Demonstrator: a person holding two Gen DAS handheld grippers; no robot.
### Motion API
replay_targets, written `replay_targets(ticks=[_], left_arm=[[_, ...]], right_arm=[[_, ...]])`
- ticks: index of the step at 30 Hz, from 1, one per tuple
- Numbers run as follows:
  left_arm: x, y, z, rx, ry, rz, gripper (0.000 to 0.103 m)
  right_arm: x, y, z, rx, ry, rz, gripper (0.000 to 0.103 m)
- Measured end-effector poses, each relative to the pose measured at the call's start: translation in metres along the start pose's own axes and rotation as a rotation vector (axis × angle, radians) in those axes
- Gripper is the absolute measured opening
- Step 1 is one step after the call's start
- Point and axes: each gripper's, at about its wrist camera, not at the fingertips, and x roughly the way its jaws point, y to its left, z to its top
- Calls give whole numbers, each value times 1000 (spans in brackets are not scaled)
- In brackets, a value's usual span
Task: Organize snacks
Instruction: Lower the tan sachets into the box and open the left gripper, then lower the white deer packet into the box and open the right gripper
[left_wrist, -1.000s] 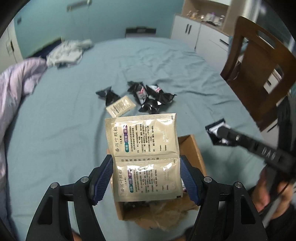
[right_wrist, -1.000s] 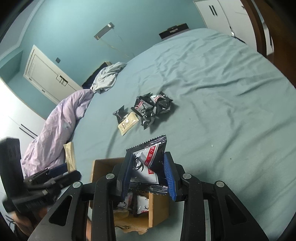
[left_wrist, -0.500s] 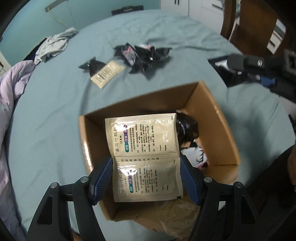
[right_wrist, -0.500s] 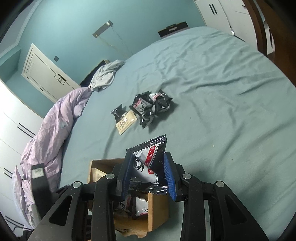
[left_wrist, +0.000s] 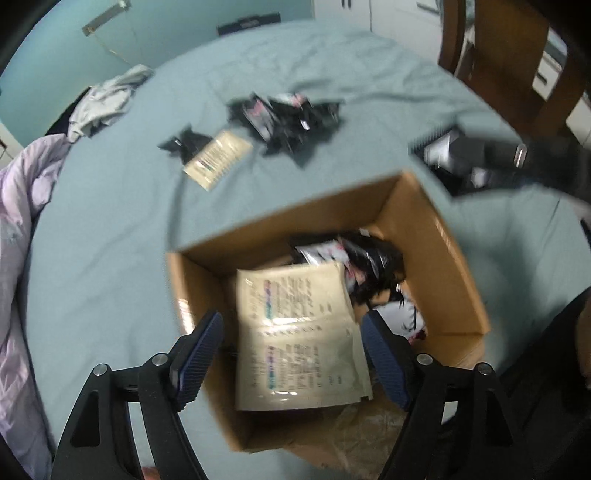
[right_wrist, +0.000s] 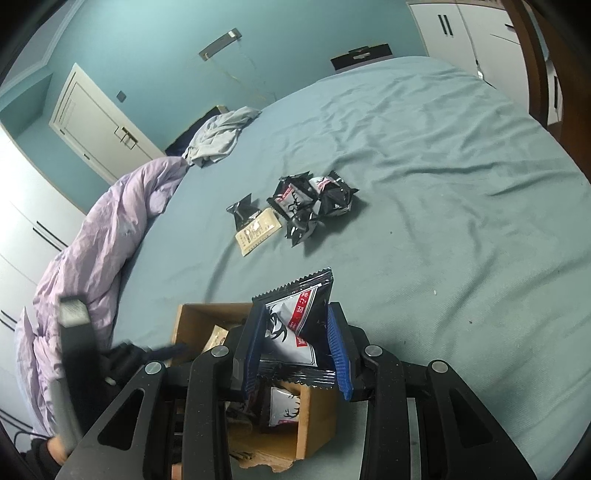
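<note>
I'm over the open brown cardboard box (left_wrist: 436, 236) with my left gripper (left_wrist: 291, 354), and its jaws are opening right now: the pale beige double foil sachet strip (left_wrist: 299, 332) sits between the blue pads (left_wrist: 199, 350) but I see a gap on both sides, so it is let go and dropping flat into the box, onto the left of the black packets already inside. It reads to me as very light, thin and floppy, creased across its middle seam, with a slick foil skin; a piece like that I'd pinch by its flat sealed edge, not the filled middle. My right gripper (right_wrist: 295, 347) sits just above the near corner of the box, clenched on a black-and-white crinkly snack packet with a red label (right_wrist: 295, 317), pads squeezing the puffy body from both sides and the serrated top seal poking up free. That one looks light, springy with trapped air, probably brittle inside, so I judge a gentle squeeze is plenty. Beyond the box on the teal bedsheet (right_wrist: 443, 184) waits a loose cluster of black snack packets (right_wrist: 314, 203) with one small beige sachet (right_wrist: 258, 230) beside them; the sachet lies flat on soft fabric, so I'd expect to scoop an edge.
</note>
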Motion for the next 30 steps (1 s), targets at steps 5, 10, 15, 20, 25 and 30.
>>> replay_targets(ticks=[5, 10, 15, 20, 25, 30], left_arm=[[-15, 33, 3, -118, -56, 42, 95], [-9, 53, 2, -188, -34, 134, 95], [-12, 61, 1, -231, -33, 119, 95], [-11, 59, 1, -221, -31, 127, 95], [-13, 57, 1, -214, -39, 135, 95], [-13, 56, 0, -224, -34, 132, 95]], right_arm=[[9, 12, -5, -74, 57, 32, 32], [23, 40, -16, -235, 126, 15, 32], [35, 59, -27, -349, 182, -43, 32], [41, 70, -30, -386, 206, -66, 32], [46, 74, -32, -400, 222, -98, 32], [47, 77, -37, -410, 237, -129, 33]])
